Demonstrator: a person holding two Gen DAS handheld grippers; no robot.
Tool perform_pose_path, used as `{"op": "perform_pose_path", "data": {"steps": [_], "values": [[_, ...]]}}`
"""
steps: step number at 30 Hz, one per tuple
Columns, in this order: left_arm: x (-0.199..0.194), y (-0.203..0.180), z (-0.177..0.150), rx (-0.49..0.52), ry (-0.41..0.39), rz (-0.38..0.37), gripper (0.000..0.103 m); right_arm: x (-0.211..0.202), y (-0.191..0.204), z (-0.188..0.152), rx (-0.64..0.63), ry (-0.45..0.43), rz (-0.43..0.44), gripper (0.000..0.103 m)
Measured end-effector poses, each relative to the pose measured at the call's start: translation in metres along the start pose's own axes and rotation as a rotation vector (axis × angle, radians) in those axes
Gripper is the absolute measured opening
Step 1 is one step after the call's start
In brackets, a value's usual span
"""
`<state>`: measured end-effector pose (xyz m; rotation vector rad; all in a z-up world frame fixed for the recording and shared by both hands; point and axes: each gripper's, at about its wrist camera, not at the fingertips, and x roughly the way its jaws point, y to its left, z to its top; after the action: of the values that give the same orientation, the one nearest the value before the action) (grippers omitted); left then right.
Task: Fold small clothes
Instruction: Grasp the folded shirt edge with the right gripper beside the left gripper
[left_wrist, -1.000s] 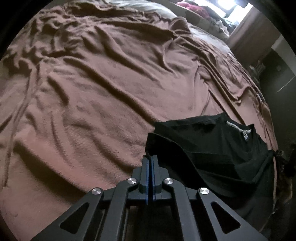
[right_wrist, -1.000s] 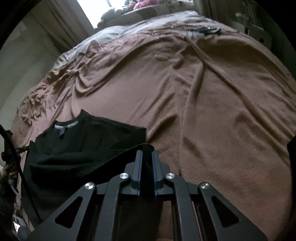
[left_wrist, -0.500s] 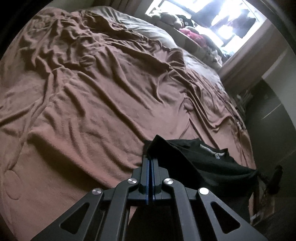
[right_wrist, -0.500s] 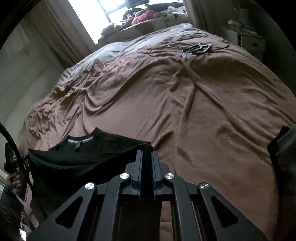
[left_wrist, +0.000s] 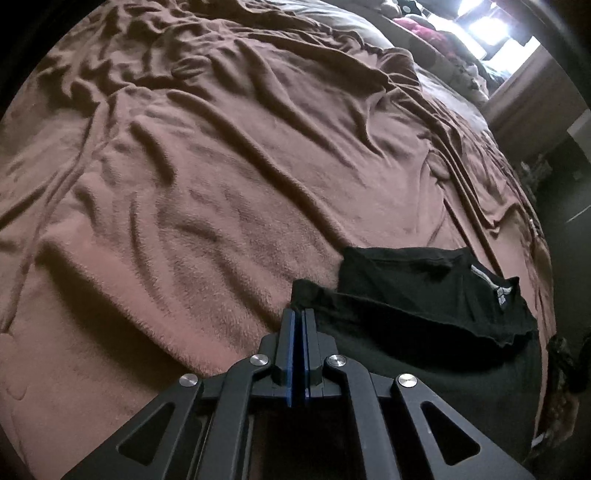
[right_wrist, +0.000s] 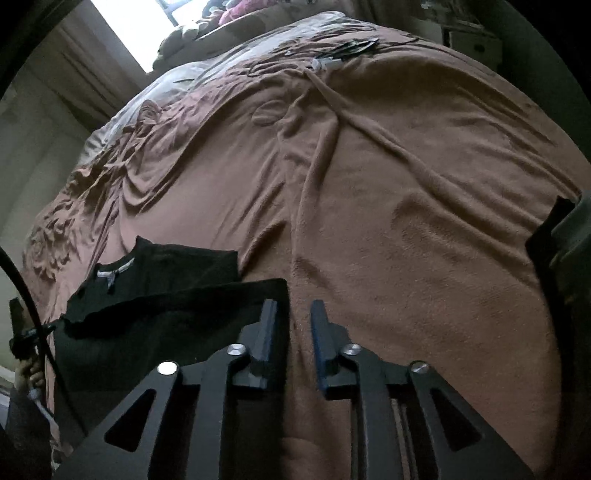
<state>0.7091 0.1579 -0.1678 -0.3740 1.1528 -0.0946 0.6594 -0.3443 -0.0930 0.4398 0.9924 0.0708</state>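
Blanket (right_wrist: 406, 229) spreads bare beyond the black garment (right_wrist: 177, 266) edge.

Black shirt (left_wrist: 424, 291) with a white neck label, lying partly folded on a brown blanket (left_wrist: 221, 184) near its edge. Lower hem doubled up over the body, collar end farthest away.

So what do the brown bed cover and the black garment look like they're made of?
Brown bed cover: looks like soft fleece or plush, matte, with a fuzzy nap along its wrinkle ridges. Black garment: seems a thin knit, probably cotton jersey, matte; it drapes limply, has a wavy stitched hem and a small woven neck label. Exact fibre can't be told.
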Motion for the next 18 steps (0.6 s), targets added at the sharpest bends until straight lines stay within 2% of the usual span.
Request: {"op": "perform_pose_path", "data": {"steps": [2,7,11,16,18], "values": [[0.000,0.002,0.001,-0.004,0.004,-0.020,0.003,0.000,-0.004,0.000,0.008,0.010,0.043,0.028],[0.005,0.006,-0.001,-0.026,0.019,-0.040,0.014,0.013,-0.014,0.004,0.020,0.065,0.117,0.032],[0.012,0.006,-0.002,-0.030,0.033,-0.043,0.015,0.031,-0.021,0.005,0.057,0.124,0.132,0.032],[0.014,0.007,0.001,-0.029,0.034,-0.048,0.015,0.032,-0.031,0.011,0.095,0.136,0.129,0.032],[0.015,0.006,0.002,-0.015,0.031,-0.044,0.015,0.030,-0.031,0.011,0.108,0.146,0.161,0.032]]}}
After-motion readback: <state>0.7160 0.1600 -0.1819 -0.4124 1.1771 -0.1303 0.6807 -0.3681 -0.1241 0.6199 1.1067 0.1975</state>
